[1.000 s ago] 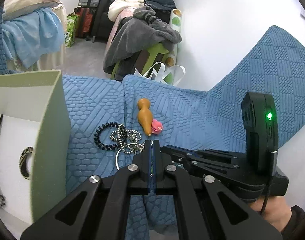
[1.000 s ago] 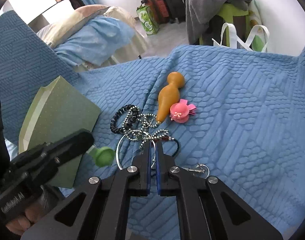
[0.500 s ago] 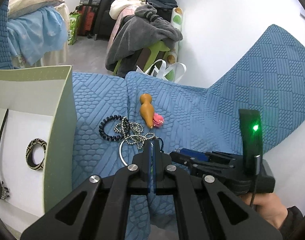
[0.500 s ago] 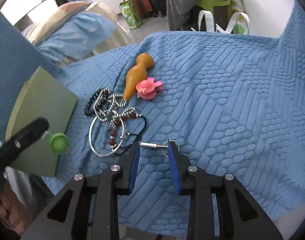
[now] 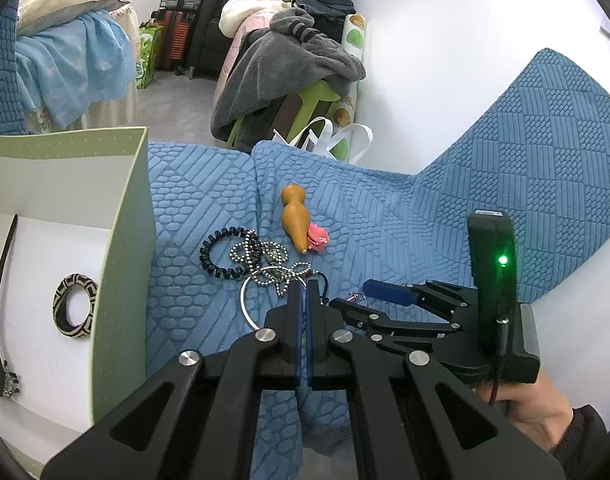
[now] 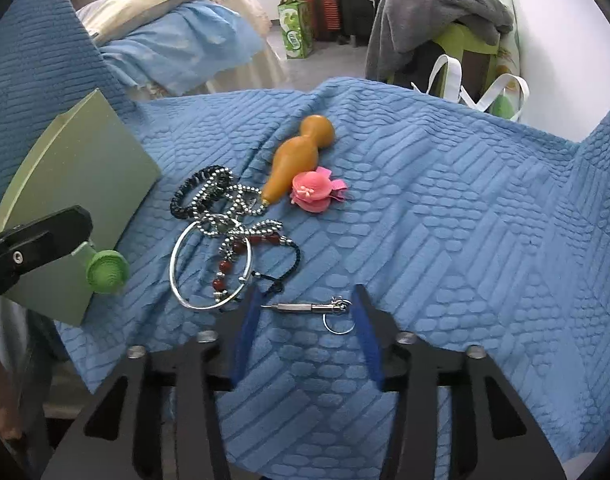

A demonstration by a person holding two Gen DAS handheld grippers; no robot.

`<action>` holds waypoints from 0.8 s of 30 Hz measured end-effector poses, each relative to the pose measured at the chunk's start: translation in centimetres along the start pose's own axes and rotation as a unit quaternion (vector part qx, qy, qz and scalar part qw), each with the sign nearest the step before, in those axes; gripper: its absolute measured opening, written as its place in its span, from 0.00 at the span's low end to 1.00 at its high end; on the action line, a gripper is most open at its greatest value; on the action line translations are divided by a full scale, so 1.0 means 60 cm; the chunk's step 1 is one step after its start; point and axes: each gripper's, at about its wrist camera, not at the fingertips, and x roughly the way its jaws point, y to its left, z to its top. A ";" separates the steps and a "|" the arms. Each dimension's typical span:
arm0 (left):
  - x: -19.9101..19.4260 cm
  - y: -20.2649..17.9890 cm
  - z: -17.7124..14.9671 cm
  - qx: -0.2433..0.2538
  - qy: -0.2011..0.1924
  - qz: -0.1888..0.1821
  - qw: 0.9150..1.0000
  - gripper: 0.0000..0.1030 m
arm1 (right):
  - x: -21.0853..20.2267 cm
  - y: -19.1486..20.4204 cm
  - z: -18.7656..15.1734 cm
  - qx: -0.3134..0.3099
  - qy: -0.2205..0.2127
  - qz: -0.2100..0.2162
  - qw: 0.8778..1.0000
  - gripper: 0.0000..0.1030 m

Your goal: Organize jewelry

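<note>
Jewelry lies in a pile on the blue quilted cover: a silver bangle, a ball chain, a black coil band, red beads on a black cord, an orange gourd pendant and a pink flower clip. A small silver keyring tool lies between the open fingers of my right gripper. My left gripper is shut and empty, just short of the bangle. The green box holds a patterned bangle and a dark strap.
The box stands at the left of the jewelry in the left wrist view. The cover rises as a backrest at the right. Beyond the cover's far edge are a chair heaped with clothes, a white bag and a bed.
My right gripper has opened wider and dropped closer, its fingers now on either side of the silver keyring tool. My left gripper has pulled back a little and stays shut.
</note>
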 end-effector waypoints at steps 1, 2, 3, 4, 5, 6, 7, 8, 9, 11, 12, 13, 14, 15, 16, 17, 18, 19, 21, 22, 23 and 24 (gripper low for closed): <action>0.000 0.000 0.000 0.000 0.000 0.000 1.000 0.00 | 0.003 -0.003 -0.001 0.007 0.004 -0.004 1.000 0.53; 0.000 0.000 0.000 -0.001 0.000 0.000 1.000 0.00 | 0.008 -0.008 -0.002 0.016 0.011 -0.002 1.000 0.53; 0.001 0.000 0.000 -0.002 0.000 -0.001 1.000 0.00 | 0.009 -0.010 -0.004 0.021 0.012 0.003 1.000 0.53; 0.001 0.000 0.000 -0.002 0.000 -0.002 1.000 0.00 | 0.007 -0.010 -0.004 0.024 0.009 0.006 1.000 0.50; 0.001 0.000 0.000 -0.002 0.000 -0.002 1.000 0.00 | 0.007 -0.011 -0.005 0.027 0.009 0.015 0.999 0.45; 0.001 0.001 0.000 -0.002 0.000 -0.002 1.000 0.00 | 0.007 -0.010 -0.005 0.024 0.007 0.011 1.000 0.41; 0.001 0.001 -0.001 -0.002 0.000 -0.002 1.000 0.00 | 0.008 -0.008 -0.005 0.016 0.007 0.001 1.000 0.34; 0.001 0.001 0.000 -0.002 0.001 -0.002 1.000 0.00 | 0.008 -0.004 -0.007 0.007 0.006 -0.007 1.000 0.34; 0.001 0.001 0.000 -0.002 0.000 -0.002 1.000 0.00 | 0.008 -0.003 -0.007 0.009 0.006 -0.006 1.000 0.34; 0.001 0.001 0.000 -0.003 0.001 -0.003 1.000 0.00 | 0.007 -0.002 -0.009 0.009 0.007 -0.008 1.000 0.34; 0.002 0.001 0.000 -0.003 0.001 -0.003 1.000 0.00 | 0.006 -0.002 -0.009 0.010 0.007 -0.009 1.000 0.33; 0.001 0.002 0.000 -0.004 0.000 -0.002 1.000 0.00 | 0.005 -0.002 -0.010 0.012 0.008 -0.010 1.000 0.33; 0.001 0.002 -0.001 -0.004 0.000 -0.002 1.000 0.00 | 0.003 -0.002 -0.009 0.014 0.007 -0.012 1.000 0.33; 0.001 0.003 -0.001 -0.006 0.000 -0.003 1.000 0.00 | 0.000 -0.002 -0.010 0.016 0.004 -0.013 1.000 0.33; 0.001 0.003 -0.001 -0.007 0.000 -0.004 1.000 0.00 | -0.004 -0.002 -0.010 0.018 0.001 -0.015 1.000 0.33; 0.000 0.003 -0.001 -0.007 0.000 -0.004 1.000 0.00 | -0.010 -0.002 -0.010 0.020 -0.003 -0.016 1.000 0.33; -0.001 0.003 -0.001 -0.007 0.000 -0.004 1.000 0.00 | -0.019 -0.003 -0.011 0.025 -0.010 -0.018 0.999 0.33; -0.001 0.004 -0.001 -0.008 0.000 -0.004 1.000 0.00 | -0.026 -0.004 -0.012 0.029 -0.014 -0.018 0.999 0.33; -0.004 0.003 -0.001 -0.009 -0.002 -0.005 1.000 0.00 | -0.040 -0.003 -0.013 0.036 -0.023 -0.019 0.999 0.33; -0.005 0.002 0.000 -0.008 -0.001 -0.006 1.000 0.00 | -0.046 0.000 -0.012 0.036 -0.026 -0.021 0.999 0.33; -0.007 0.001 0.001 -0.007 -0.001 -0.005 1.000 0.00 | -0.053 0.003 -0.012 0.037 -0.030 -0.025 0.999 0.33; -0.008 -0.002 0.003 -0.004 -0.001 -0.003 1.000 0.00 | -0.058 0.007 -0.011 0.038 -0.032 -0.029 0.998 0.33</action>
